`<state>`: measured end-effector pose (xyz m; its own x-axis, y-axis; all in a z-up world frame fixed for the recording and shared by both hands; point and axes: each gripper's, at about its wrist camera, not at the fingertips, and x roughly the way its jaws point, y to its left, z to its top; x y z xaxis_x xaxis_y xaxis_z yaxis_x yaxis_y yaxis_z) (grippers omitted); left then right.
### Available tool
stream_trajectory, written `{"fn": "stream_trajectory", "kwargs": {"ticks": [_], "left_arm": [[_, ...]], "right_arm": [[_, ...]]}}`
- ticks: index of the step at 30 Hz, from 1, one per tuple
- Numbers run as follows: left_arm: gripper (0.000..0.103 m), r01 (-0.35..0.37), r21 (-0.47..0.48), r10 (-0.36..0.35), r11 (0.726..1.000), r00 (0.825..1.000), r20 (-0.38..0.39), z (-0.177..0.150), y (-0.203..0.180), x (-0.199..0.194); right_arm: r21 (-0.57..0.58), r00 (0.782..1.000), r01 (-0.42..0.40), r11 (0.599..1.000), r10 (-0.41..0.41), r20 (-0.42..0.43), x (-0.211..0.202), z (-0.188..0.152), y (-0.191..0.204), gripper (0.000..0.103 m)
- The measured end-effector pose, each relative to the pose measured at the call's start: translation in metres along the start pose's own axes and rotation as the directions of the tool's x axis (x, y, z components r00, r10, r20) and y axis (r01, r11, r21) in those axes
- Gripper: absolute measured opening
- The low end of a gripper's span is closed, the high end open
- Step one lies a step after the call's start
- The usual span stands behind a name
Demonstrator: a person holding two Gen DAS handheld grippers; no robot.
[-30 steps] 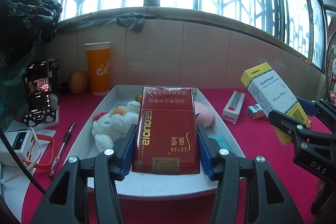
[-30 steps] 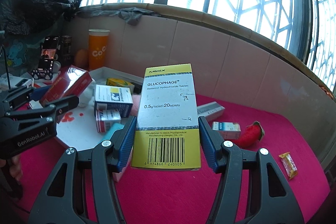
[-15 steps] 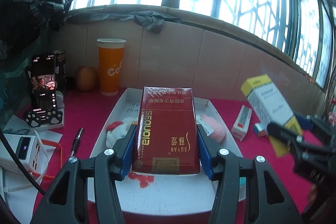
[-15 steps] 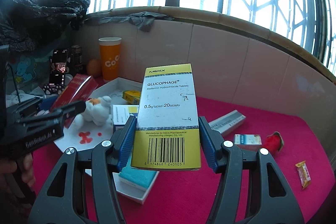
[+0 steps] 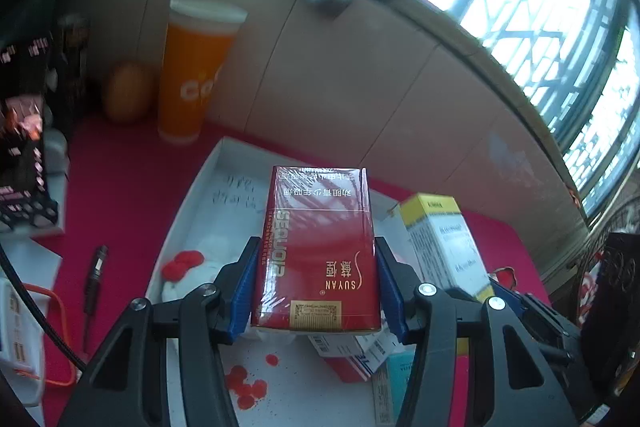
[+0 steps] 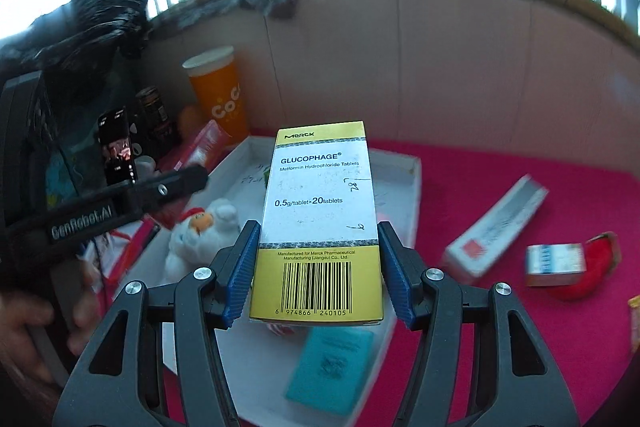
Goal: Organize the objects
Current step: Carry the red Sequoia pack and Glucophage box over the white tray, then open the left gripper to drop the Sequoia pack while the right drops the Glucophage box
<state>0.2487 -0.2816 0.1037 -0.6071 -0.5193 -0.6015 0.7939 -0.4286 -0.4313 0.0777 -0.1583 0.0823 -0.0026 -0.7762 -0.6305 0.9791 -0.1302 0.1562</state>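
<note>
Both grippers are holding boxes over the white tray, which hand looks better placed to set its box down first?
Probably the left. The left gripper holds the red box above the middle of the tray, with bare floor there. The right gripper holds its yellow box nearer the tray's edge.

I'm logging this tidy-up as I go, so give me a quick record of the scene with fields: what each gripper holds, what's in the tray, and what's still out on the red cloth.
left gripper: shut on the red cigarette pack, above the tray
right gripper: shut on the Glucophage box, above the tray
white tray: holds a white plush toy, a teal box and other small boxes
red cloth: long white box, small blue and white box, red plush item
behind tray: orange cup by the wall
</note>
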Motion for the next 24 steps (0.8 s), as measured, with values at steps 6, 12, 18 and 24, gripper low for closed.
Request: {"fn": "stream_trajectory", "kwargs": {"ticks": [6,12,18,24], "left_arm": [[0.055,-0.009,-0.019,0.009,1.000,1.000,-0.002,-0.005,0.003,0.014],[0.092,-0.052,-0.053,0.055,0.997,0.997,0.049,-0.009,0.012,0.005],[0.092,-0.133,-0.009,0.133,0.991,0.978,0.161,-0.030,-0.006,-0.032],[0.092,-0.126,0.051,0.112,0.991,0.970,0.216,-0.066,-0.037,-0.052]], "right_arm": [[0.081,0.997,-0.013,0.997,0.018,-0.070,0.046,0.019,-0.006,0.058],[0.105,0.997,-0.018,0.994,0.026,-0.076,0.060,0.015,-0.009,0.083],[0.071,1.000,0.005,0.997,-0.007,0.025,0.022,-0.004,-0.011,0.084],[0.007,0.985,0.083,0.996,-0.083,0.148,-0.034,-0.038,-0.017,0.084]]}}
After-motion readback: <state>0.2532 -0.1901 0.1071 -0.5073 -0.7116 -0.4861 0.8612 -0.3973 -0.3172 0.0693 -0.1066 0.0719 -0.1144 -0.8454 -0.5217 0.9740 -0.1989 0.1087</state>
